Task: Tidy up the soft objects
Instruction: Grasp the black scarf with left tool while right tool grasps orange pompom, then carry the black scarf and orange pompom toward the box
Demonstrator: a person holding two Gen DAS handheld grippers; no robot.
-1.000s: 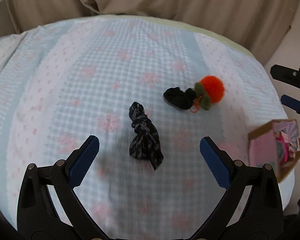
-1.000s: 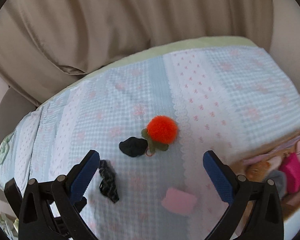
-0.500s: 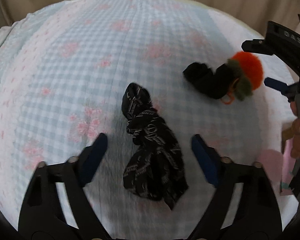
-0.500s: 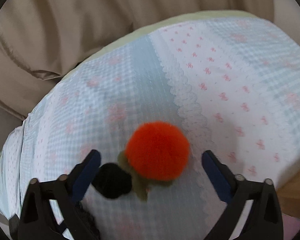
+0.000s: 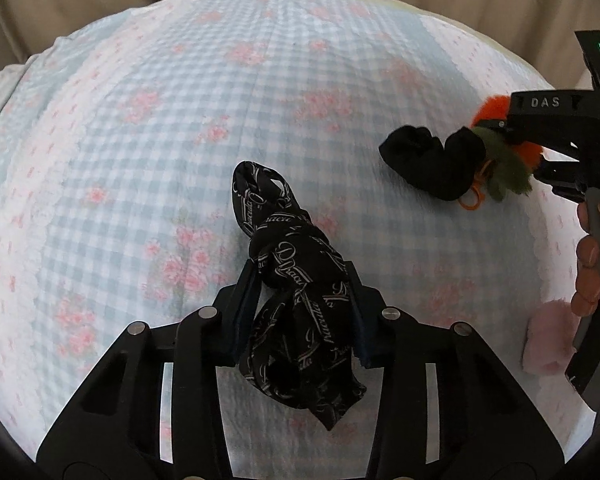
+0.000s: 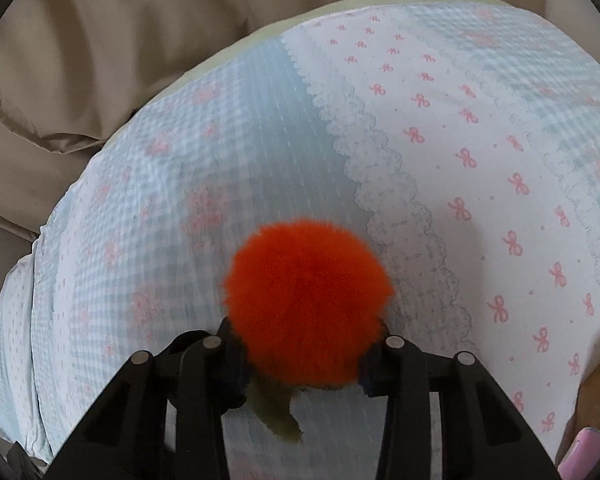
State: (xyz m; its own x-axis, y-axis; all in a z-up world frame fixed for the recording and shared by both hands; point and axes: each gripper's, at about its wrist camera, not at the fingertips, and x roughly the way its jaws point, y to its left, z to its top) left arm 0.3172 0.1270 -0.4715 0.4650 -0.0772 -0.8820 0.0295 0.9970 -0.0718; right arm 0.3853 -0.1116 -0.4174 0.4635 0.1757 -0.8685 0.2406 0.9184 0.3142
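Observation:
My left gripper (image 5: 302, 312) is shut on a black scarf with white script (image 5: 296, 300) lying on the blue checked bedspread (image 5: 140, 160). My right gripper (image 6: 304, 354) is shut on an orange pom-pom with green felt leaves (image 6: 306, 304); it also shows in the left wrist view (image 5: 496, 108), partly hidden by the right gripper's body. A black scrunchie (image 5: 432, 166) lies against the pom-pom's leaves. A pink soft item (image 5: 548, 340) lies at the right edge of the left wrist view.
Beige curtain fabric (image 6: 180, 40) hangs behind the bed. The bedspread's white lace-edged strip with pink bows (image 6: 460, 160) runs to the right. A pink item (image 6: 584, 456) sits at the lower right corner of the right wrist view.
Both grippers moved down and forward and closed: the left one onto the black scarf, the right one onto the orange pom-pom.

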